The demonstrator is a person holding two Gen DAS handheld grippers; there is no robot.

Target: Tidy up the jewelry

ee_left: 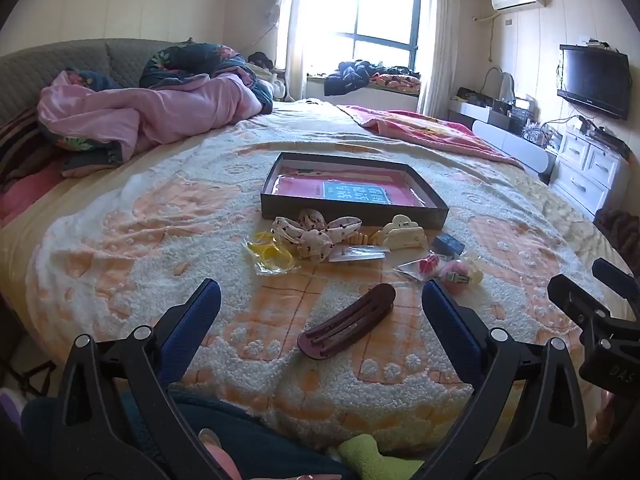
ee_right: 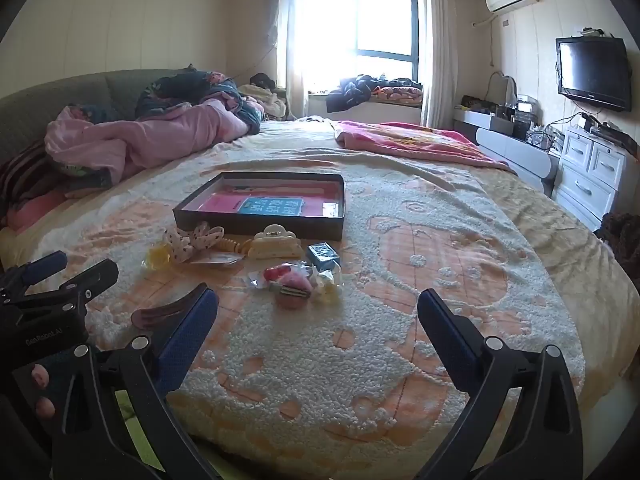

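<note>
The brown clip point(ee_left: 347, 322) lies on the bed point(ee_left: 120, 240), nearest of all the hair things, and well short of the tray point(ee_left: 352, 216) that stands farther off. In the left wrist view it sits between the two blue pads of the left gripper point(ee_left: 320, 304), a little ahead of them. Its long axis runs from near left to far right, slantwise across the gap. The right gripper point(ee_right: 318, 312) has the clip off to its left, partly hidden behind its own left finger, so the left hand is likely the better placed. The pink puff point(ee_right: 294, 282) lies just ahead of the right gripper. Both pairs of jaws stand wide apart, holding and touching nothing. The rest of the pieces cluster just before the tray.
</note>
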